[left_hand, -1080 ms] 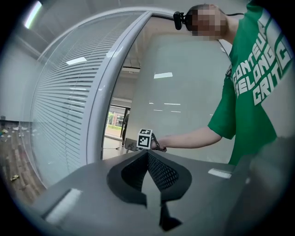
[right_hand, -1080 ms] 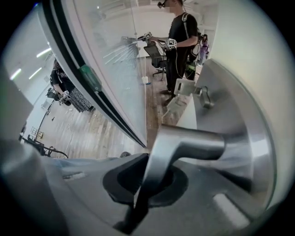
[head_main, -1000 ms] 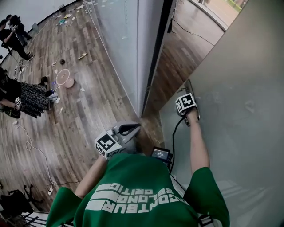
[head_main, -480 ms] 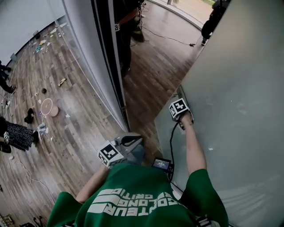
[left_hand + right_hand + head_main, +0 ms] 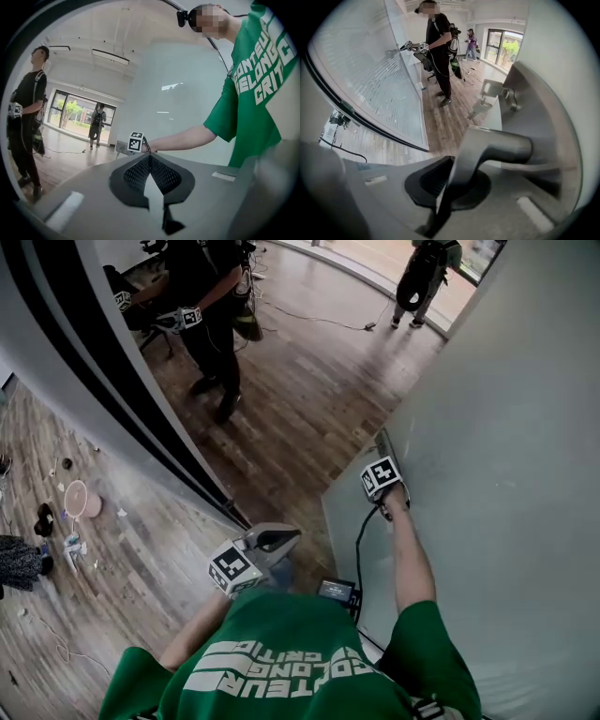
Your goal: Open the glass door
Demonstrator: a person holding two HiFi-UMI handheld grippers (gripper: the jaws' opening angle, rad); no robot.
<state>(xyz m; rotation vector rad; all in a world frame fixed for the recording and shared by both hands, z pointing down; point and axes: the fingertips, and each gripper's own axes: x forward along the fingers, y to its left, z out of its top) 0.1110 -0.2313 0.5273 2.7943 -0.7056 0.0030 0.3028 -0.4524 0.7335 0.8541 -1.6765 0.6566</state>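
Wood floor [image 5: 309,409] fills the opening between the dark jamb [image 5: 122,399] at 10 o'clock and the door [image 5: 506,474] at 3 o'clock in the head view.

Change noted: a second ago the jamb stood near centre, close to the door's free edge. It now lies well apart from that edge, and a bystander [image 5: 211,315] shows through the gap at 11 o'clock. Judgement: the door is swinging open, and the task is well advanced.

Right gripper [image 5: 450,180]: jaws clamped on the lever handle [image 5: 497,145], which crosses between them. In the head view this gripper sits at the door's free edge, just right of centre.

Left gripper [image 5: 150,161]: jaws closed on each other, nothing between them. It is carried level at 6 o'clock by the operator's chest, apart from the door, and takes no part in the work.

Risk, as judged: the grip rests on the handle alone, so a slip there would let the door go.
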